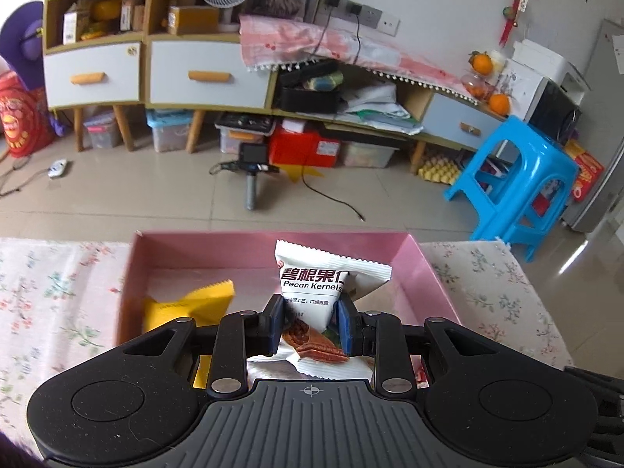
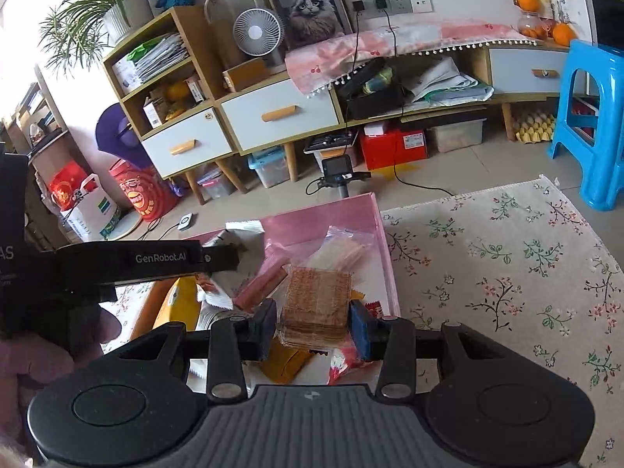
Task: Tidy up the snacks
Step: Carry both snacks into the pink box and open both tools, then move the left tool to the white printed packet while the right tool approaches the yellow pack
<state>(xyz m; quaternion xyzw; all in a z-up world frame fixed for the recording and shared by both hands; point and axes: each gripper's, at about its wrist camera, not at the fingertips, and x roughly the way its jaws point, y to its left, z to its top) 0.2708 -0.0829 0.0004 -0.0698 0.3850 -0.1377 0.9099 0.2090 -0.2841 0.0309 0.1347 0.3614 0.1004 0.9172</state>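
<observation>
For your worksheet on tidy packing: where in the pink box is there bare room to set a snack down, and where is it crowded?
In the left wrist view, the pink box has bare floor along its far wall, between the yellow packet and the held pecan packet. In the right wrist view, wrappers pile up around the cracker pack: crowded.

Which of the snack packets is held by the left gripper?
The white pecan kernel packet, pinched between the left gripper pads above the pink box. The yellow packet lies loose inside the box.
</observation>
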